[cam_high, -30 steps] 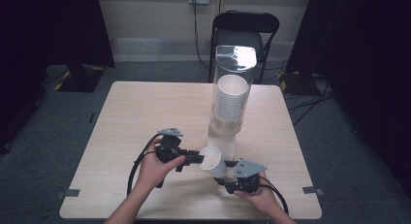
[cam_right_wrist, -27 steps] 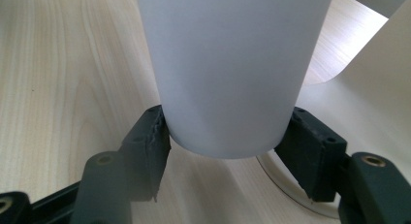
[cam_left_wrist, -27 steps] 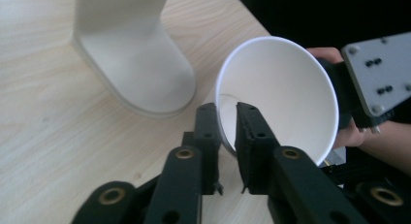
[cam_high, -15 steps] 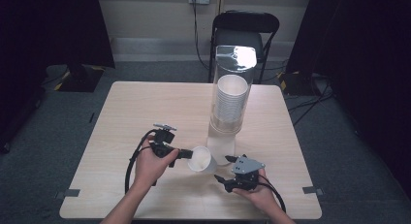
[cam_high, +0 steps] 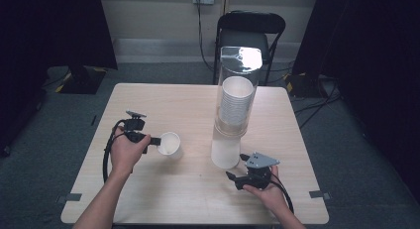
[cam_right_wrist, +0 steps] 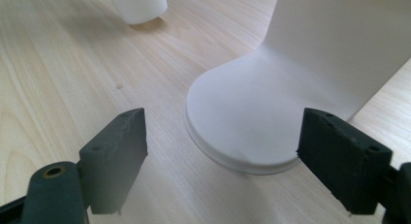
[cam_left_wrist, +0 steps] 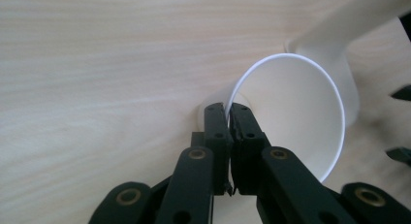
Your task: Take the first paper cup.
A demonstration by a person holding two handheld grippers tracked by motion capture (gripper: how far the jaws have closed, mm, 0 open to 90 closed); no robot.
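One table (cam_high: pixel 148 105) stands with one chair (cam_high: pixel 251 28) behind it. On it is one clear cup dispenser (cam_high: pixel 233 115) holding one stack of cups (cam_high: pixel 235 102), too tightly nested to count, and one loose cup (cam_high: pixel 169 143). Two grippers: left (cam_high: pixel 154 140), right (cam_high: pixel 237 172).

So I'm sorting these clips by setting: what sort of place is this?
Probably a lab or studio set up for recording, not a home: a bare wooden table on grey carpet, dark curtains at both sides, a folding chair, and cables trailing across the floor.
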